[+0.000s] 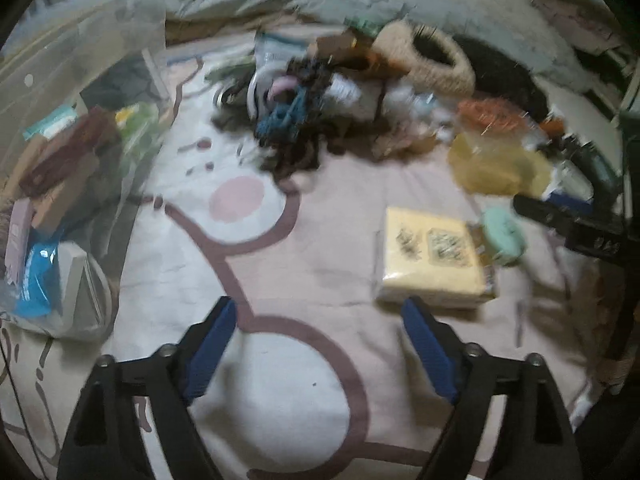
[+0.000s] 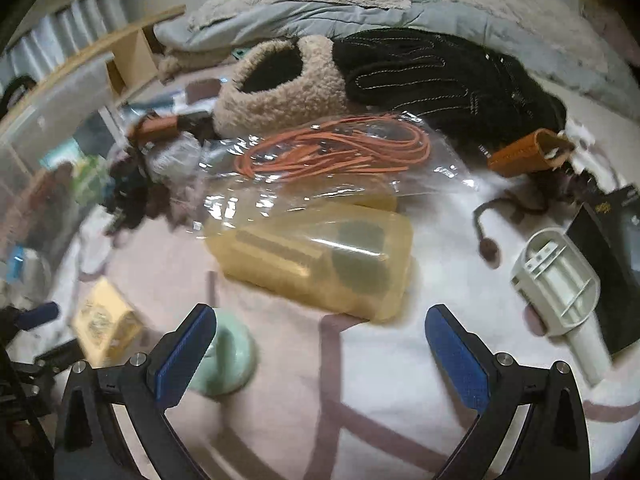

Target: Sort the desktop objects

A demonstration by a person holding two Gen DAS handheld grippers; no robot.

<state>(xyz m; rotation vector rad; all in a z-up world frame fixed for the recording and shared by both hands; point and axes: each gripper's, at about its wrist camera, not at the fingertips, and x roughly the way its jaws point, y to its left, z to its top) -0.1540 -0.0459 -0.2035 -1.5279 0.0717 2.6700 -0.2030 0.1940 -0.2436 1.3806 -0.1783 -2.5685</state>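
My left gripper (image 1: 320, 312) is open and empty above the pink cartoon bedsheet (image 1: 280, 264). A yellow tissue pack (image 1: 432, 264) lies just beyond its right finger. My right gripper (image 2: 320, 320) is open and empty; a mint-green round object (image 2: 228, 360) lies beside its left finger, and a translucent yellow case (image 2: 320, 260) lies just ahead. A clear bag with an orange cord (image 2: 332, 152), a beige fluffy slipper (image 2: 280, 84) and a black glove (image 2: 440, 76) lie further back. The right gripper's finger shows at the right edge of the left wrist view (image 1: 560, 216).
A clear storage bin (image 1: 60, 152) holding boxes and packets stands at the left. A pile of small tangled items (image 1: 296, 112) lies mid-bed. A white plastic holder (image 2: 560, 292), a black box (image 2: 612, 248) and an orange leather piece (image 2: 524, 152) lie at the right. A grey blanket (image 2: 320, 12) is behind.
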